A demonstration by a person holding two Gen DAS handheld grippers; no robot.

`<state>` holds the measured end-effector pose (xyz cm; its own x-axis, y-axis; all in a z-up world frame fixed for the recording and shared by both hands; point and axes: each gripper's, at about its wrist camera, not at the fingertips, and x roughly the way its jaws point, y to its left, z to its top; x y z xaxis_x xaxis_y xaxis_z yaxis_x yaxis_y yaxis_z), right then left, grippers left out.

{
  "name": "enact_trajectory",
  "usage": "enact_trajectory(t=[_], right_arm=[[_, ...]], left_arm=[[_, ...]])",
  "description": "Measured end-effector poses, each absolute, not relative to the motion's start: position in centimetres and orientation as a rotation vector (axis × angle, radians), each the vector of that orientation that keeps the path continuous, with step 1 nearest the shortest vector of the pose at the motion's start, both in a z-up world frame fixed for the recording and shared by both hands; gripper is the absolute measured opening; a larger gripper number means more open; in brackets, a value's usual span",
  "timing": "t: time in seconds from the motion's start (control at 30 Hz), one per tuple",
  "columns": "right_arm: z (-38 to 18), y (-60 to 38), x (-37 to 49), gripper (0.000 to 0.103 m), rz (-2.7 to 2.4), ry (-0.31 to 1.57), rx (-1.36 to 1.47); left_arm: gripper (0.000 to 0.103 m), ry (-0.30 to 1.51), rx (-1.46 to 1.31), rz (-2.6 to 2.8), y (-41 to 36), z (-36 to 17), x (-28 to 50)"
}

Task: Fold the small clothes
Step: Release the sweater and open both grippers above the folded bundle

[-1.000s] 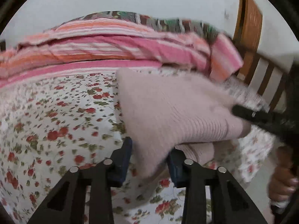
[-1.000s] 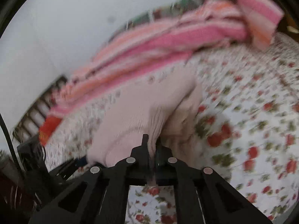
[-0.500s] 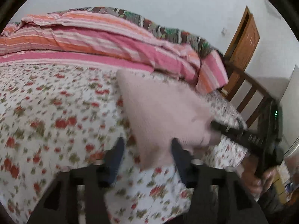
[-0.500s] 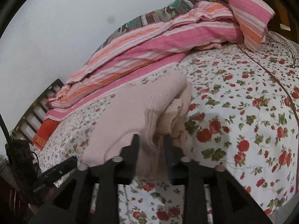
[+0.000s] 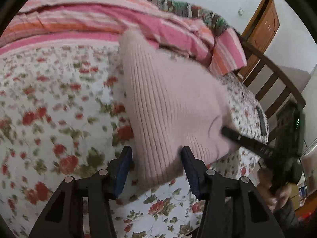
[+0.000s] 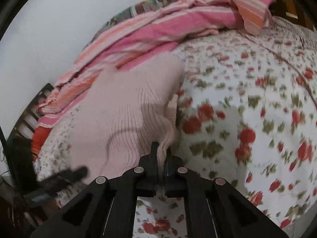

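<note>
We see a bed covered by a floral sheet, white with red roses and green leaves, filling the lower and left parts of the left wrist view and the right half of the right wrist view. Across the top of both views lies a heap of striped bedding in pink and orange, with a darker patterned blanket showing behind it. In the upper right of the left wrist view a brown wooden door stands against a pale wall, and below it the dark slatted bed frame runs down the right side.

The pink ribbed sweater lies folded on the sheet in the middle of both views, reaching up to the edge of the striped bedding. It blocks our sight of the sheet beyond it.

Our left gripper sits at the bottom centre of its view, its blue-padded jaws closing with the near corner of the sweater between them; the pads are not pressing on the knit. Our right gripper is clenched on a bunched edge of the sweater at the bottom centre of its view, and it also appears at the right of the left wrist view as a dark bar touching the sweater. Both views are blurred, and we can read no writing or labels.
</note>
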<state>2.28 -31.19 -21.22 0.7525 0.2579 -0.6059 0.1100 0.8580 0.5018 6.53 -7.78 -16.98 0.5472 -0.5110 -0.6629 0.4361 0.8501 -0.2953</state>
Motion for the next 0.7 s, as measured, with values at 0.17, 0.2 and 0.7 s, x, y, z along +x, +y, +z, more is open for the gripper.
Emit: enact_trajectory(t=[0.17,0.2,0.7], right_arm=[[-20.3,-30.1,2.0,0.005,0.069,0.709,0.448],[-20.2,-29.8,2.1,0.005,0.064,0.712,0.425],[-19.5,-29.8,8.8,0.081,0.144,0.76,0.484]], left_arm=[[0.052,0.798,-0.067,-0.488,-7.0,-16.7,7.3],[0.052,0.837,-0.059,-0.485,-7.0,-17.8,7.8],[0.053,0.797,-0.257,-0.513,-1.2,-15.8,8.9]])
